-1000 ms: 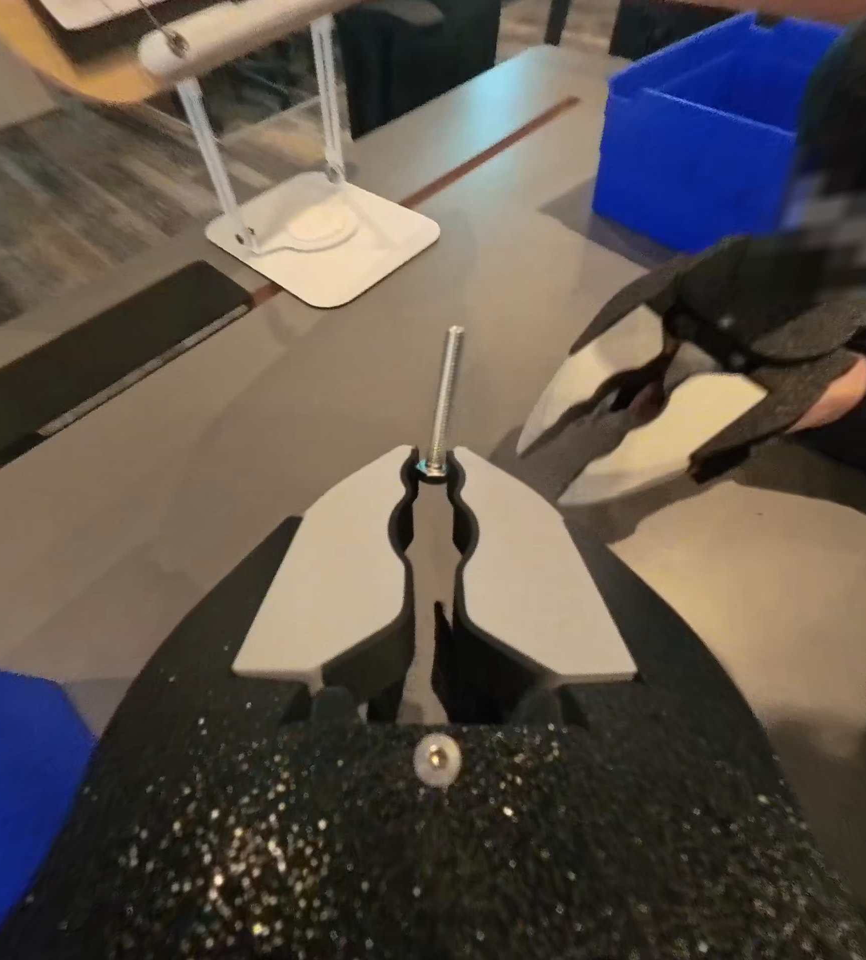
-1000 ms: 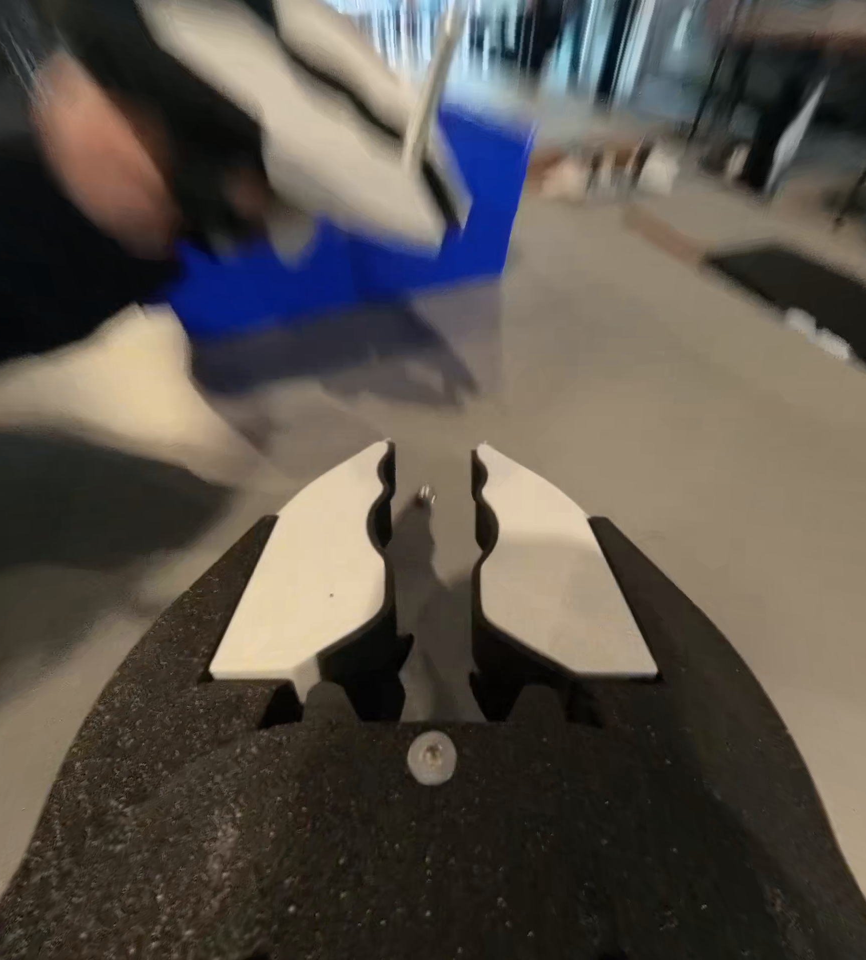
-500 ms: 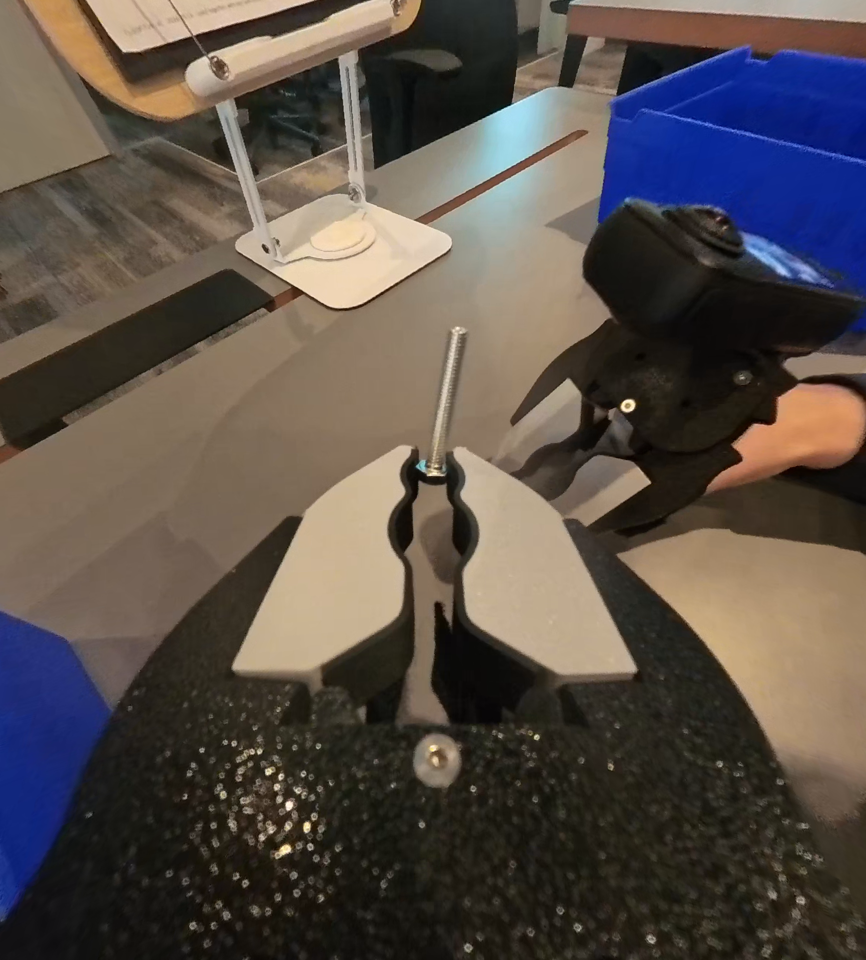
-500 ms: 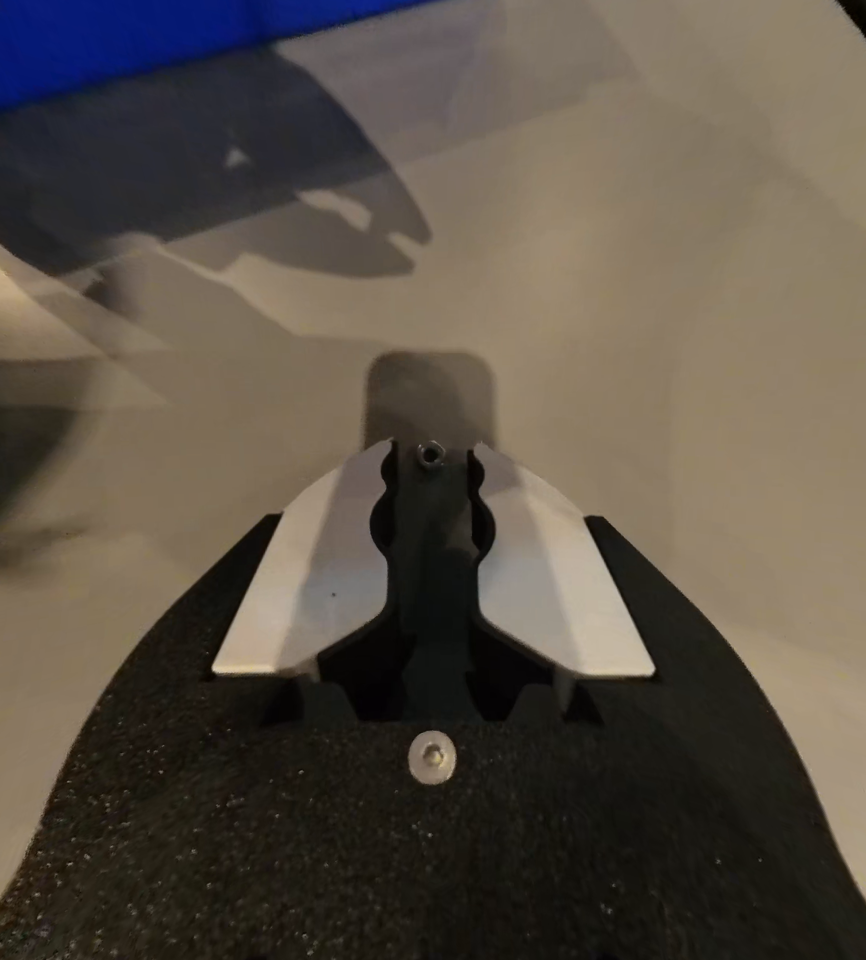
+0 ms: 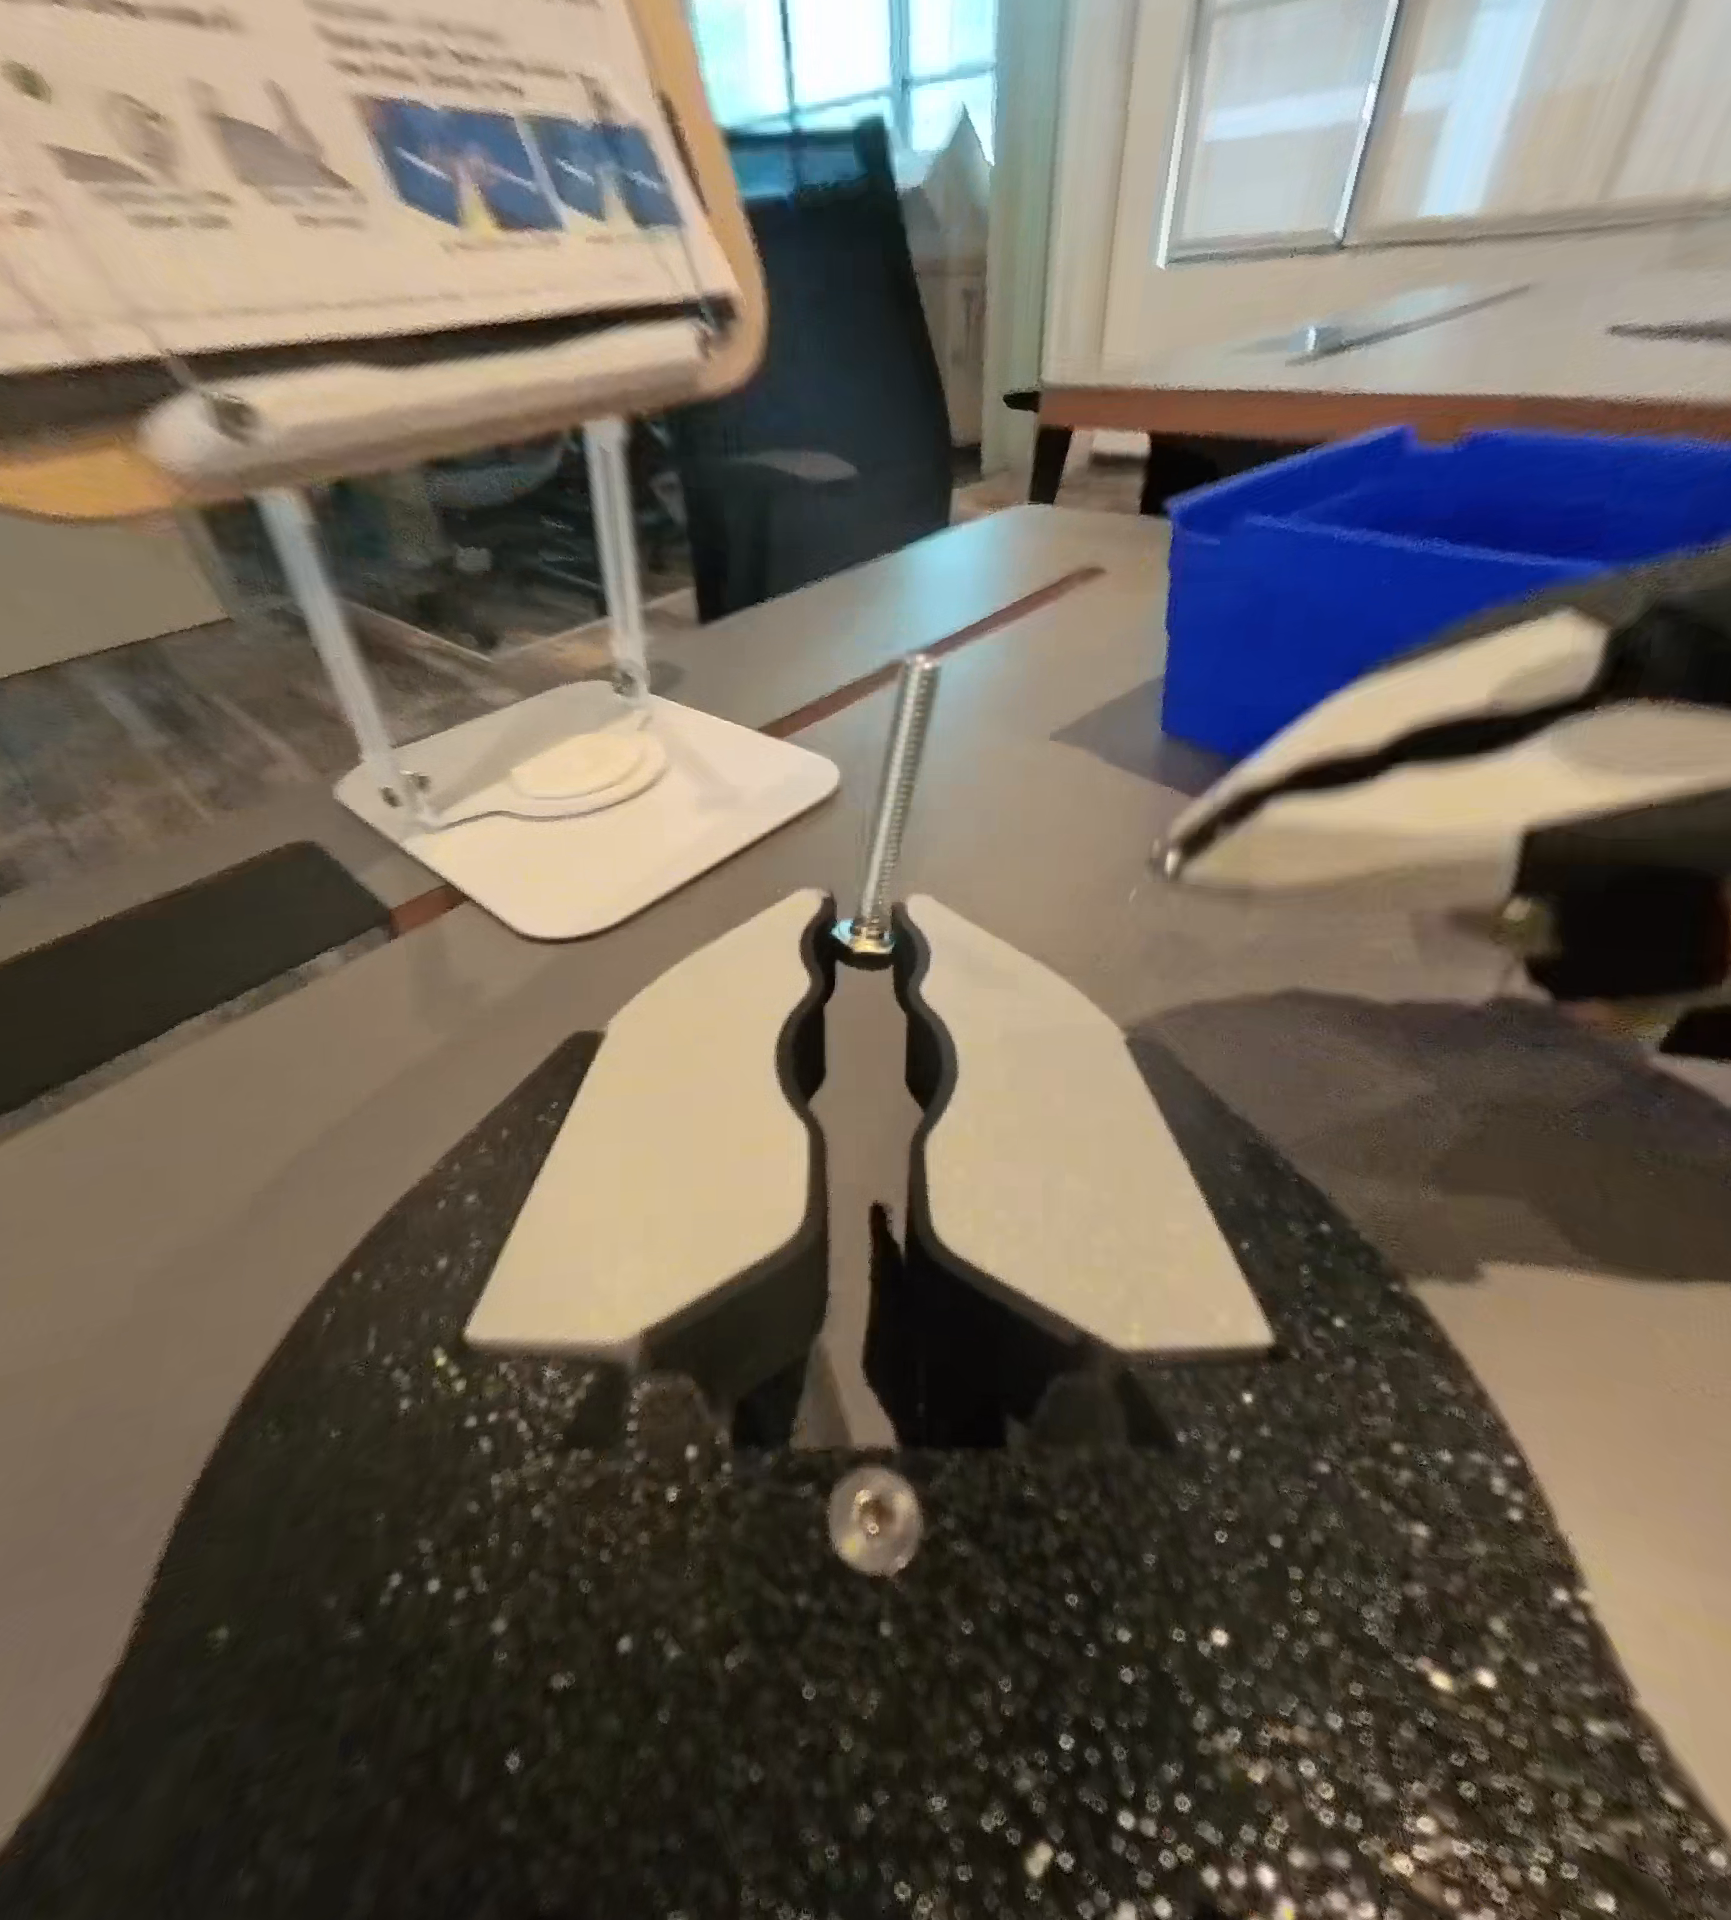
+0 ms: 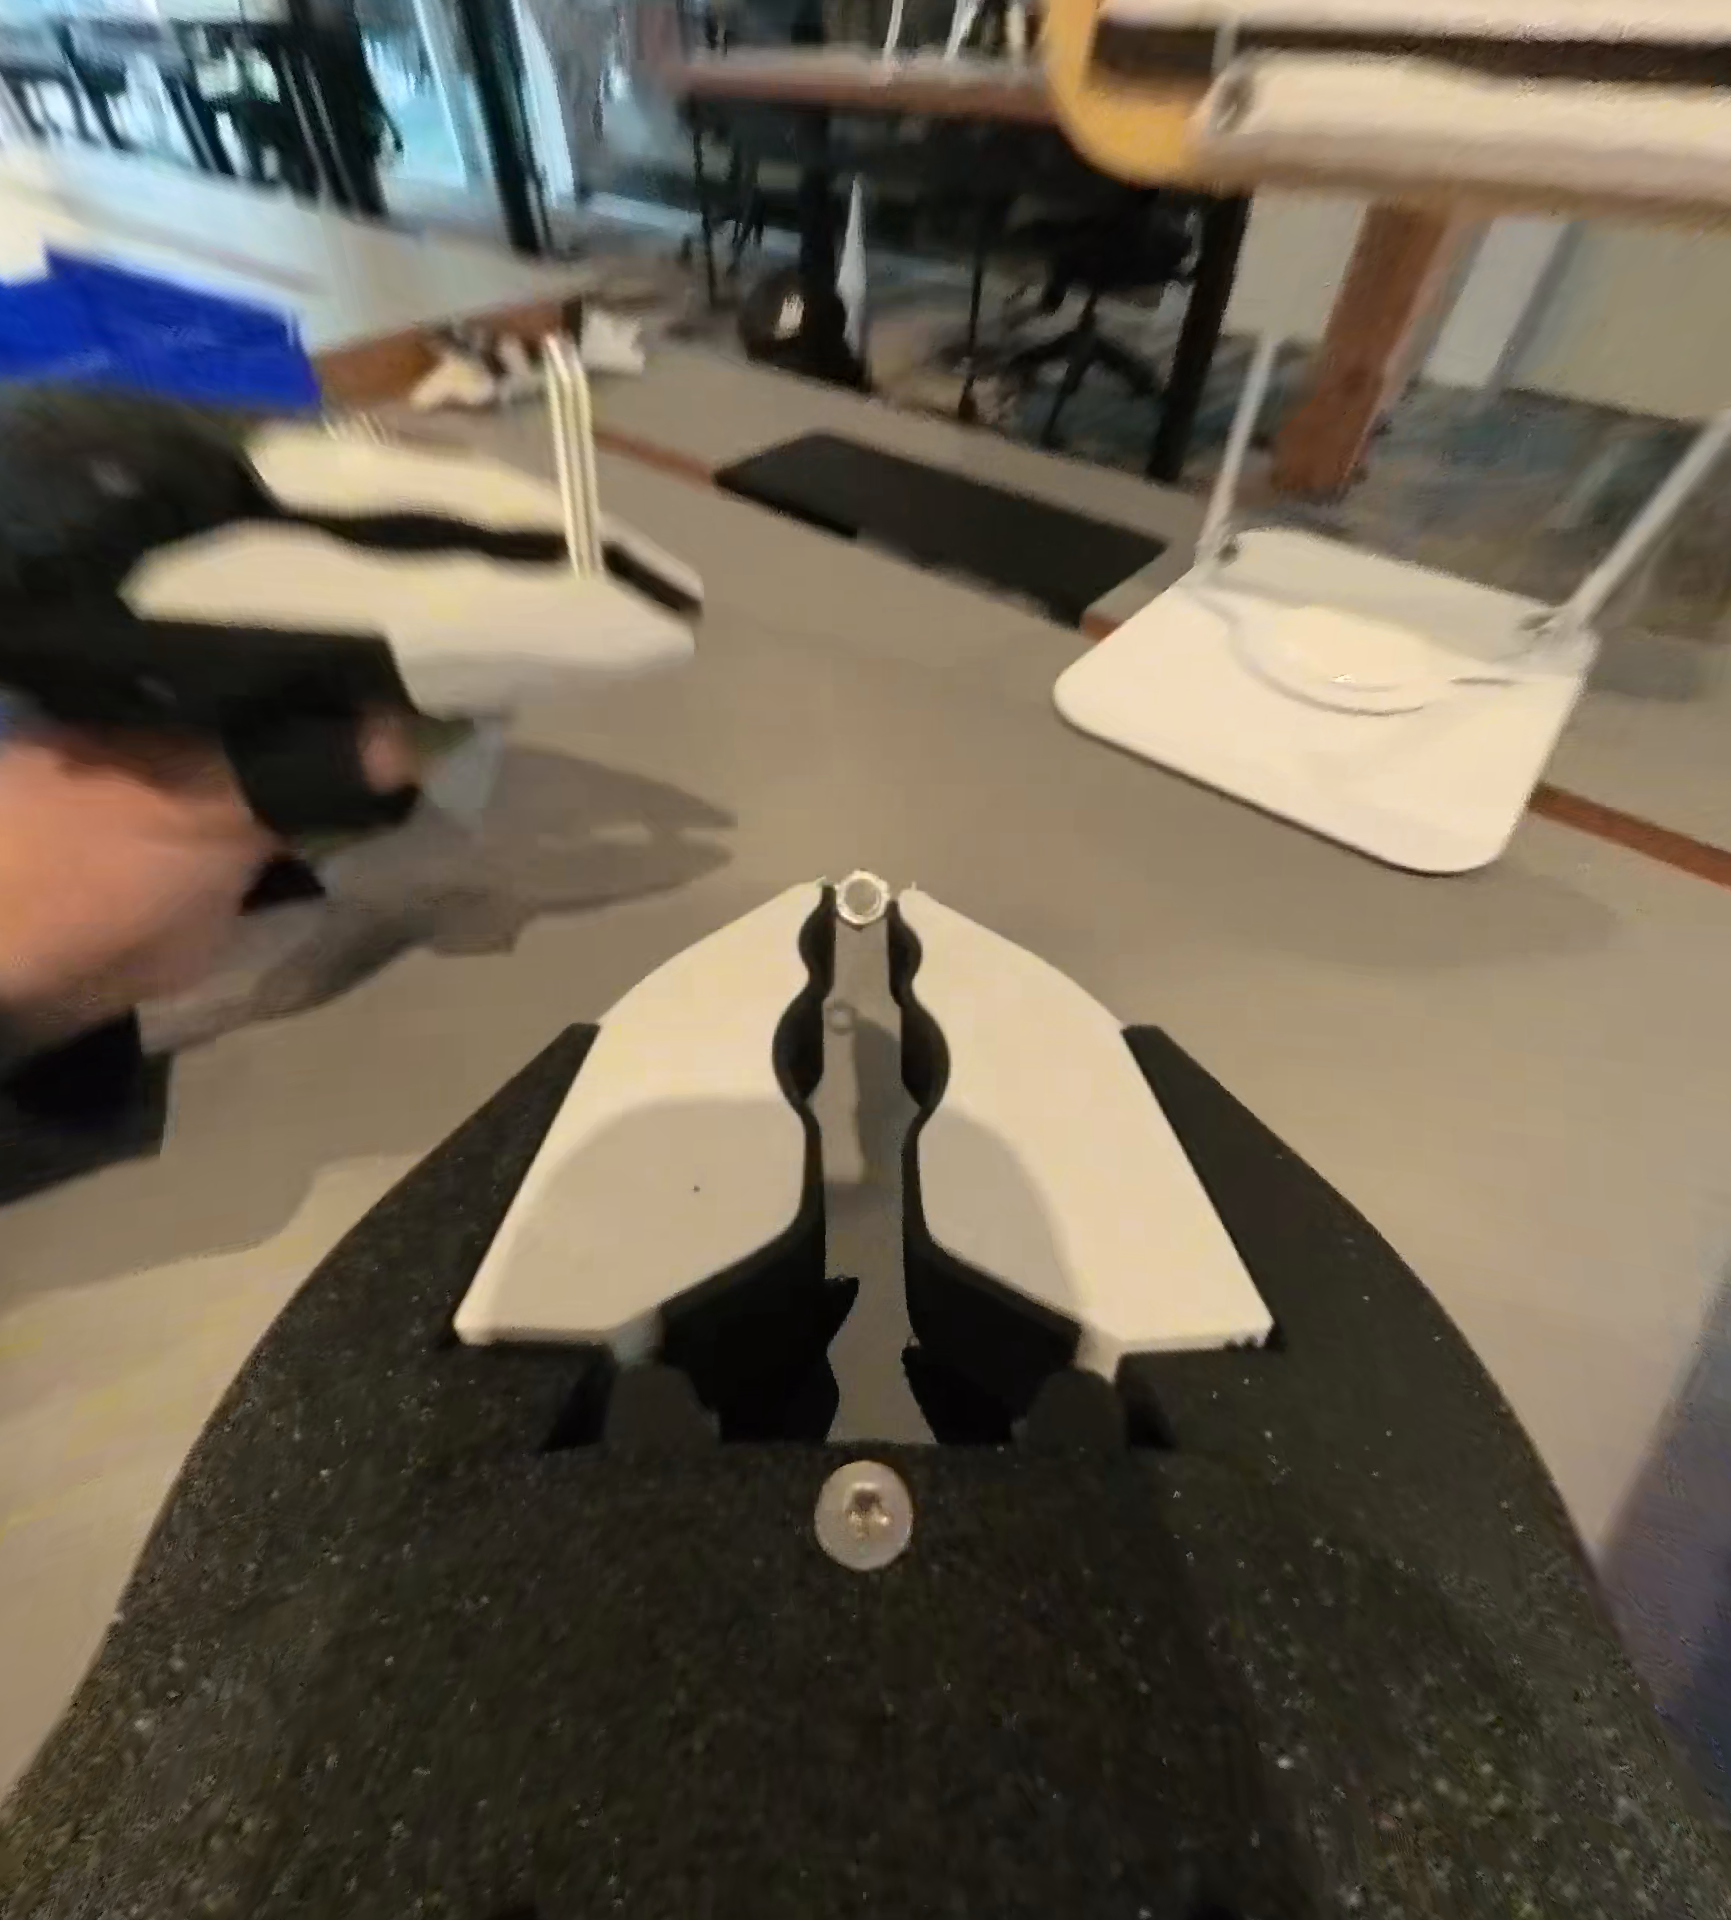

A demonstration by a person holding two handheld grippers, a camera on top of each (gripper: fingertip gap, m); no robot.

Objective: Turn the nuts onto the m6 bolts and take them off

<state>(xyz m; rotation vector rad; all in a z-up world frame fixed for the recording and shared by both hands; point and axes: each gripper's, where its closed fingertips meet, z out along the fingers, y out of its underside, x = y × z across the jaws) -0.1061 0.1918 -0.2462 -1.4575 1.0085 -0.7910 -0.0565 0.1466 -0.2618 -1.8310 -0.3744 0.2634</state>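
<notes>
Bolt (image 5: 890, 790) pinched head-down in left tool (image 5: 866, 932), shank near-vertical above the surface (image 5: 217, 1143), free tip up; right tool (image 6: 856, 900) pinching nut (image 6: 856, 898) sits at 3 o'clock, bolt at its 10 o'clock, so nut needs lifting over tip, bore coaxial.

You work at a grey tabletop (image 5: 217, 1091) crossed by a thin brown strip (image 5: 944, 665) and a black mat (image 5: 113, 966), with a white document stand (image 5: 591, 810) and a blue bin (image 5: 1412, 582) resting on it. Beyond it you see a dark office chair (image 5: 819, 416), a wood-edged table (image 5: 1360, 410), pale walls and windows (image 5: 819, 62) letting in daylight over patterned grey flooring (image 5: 61, 727).
</notes>
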